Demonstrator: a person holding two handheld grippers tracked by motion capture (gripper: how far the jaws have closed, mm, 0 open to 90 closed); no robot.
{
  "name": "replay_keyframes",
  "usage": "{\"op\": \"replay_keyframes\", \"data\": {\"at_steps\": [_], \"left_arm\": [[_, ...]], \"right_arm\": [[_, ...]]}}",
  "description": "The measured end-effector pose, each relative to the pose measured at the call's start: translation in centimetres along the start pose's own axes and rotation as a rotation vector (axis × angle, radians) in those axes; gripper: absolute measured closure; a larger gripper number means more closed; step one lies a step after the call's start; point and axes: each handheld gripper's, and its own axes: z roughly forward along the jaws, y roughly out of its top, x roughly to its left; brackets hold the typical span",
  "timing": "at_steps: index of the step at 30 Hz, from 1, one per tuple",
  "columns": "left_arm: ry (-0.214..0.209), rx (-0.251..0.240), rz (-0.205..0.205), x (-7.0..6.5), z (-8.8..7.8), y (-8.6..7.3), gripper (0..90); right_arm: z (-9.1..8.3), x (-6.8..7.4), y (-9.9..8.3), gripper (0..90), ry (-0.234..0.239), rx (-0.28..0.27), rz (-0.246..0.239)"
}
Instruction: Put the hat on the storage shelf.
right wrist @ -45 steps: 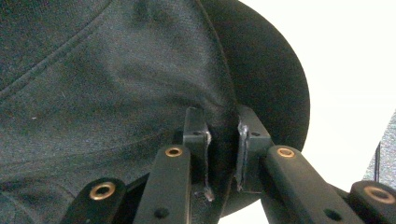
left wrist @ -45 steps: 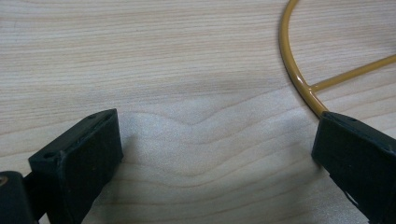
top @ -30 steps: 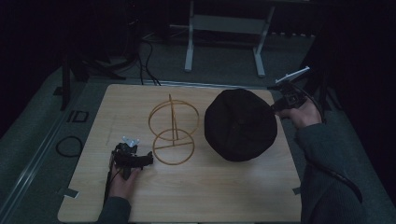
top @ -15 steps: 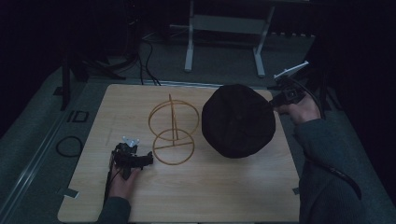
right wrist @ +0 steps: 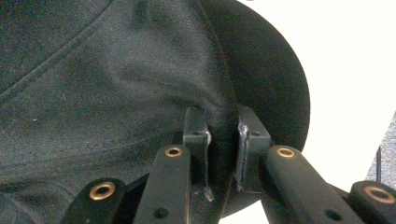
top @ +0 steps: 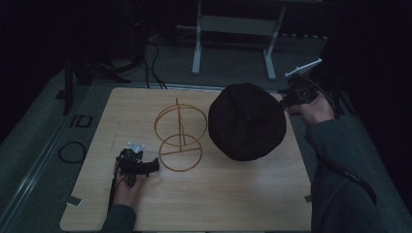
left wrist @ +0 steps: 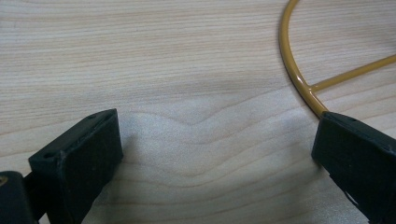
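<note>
**Hat lifted toward the wire stand, not yet on it**

Dark floor and cables surround a pale wooden table [top: 204, 204] that fills the middle of the high view. At centre left of that view stands a yellow wire stand [top: 180, 135], its lower ring flat on the wood and its upper ring upright on a post. Right of it, centre right of the frame, a black hat [top: 248, 121] hangs tilted, held at its right edge by the right gripper [top: 286, 101]. In the right gripper view the two jaws are pressed together on a fold of the hat's fabric near the brim [right wrist: 224, 140]. At lower left of the high view the left gripper [top: 148, 166] rests on the table just beside the stand's lower ring; in the left gripper view its jaws stand wide apart with bare wood between them and the yellow ring [left wrist: 299, 79] running toward the right-hand jaw.

As a judgement: the hat is picked up, and the work seems to be putting it on the stand. Still left are carrying it across to the upper ring, lowering it and letting go.

Against the earlier frames, the hat sits slightly further left and higher, closer to the stand. The left gripper lies in the same place.
</note>
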Motion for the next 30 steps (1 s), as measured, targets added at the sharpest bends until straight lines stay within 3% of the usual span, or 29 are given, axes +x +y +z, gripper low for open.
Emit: {"op": "replay_keyframes", "data": {"at_steps": [30], "left_arm": [[0.000, 0.001, 0.000, 0.0, 0.0, 0.0, 1.2]], "right_arm": [[-1.6, 1.9, 1.5, 77.8, 0.024, -0.029, -0.028]]}}
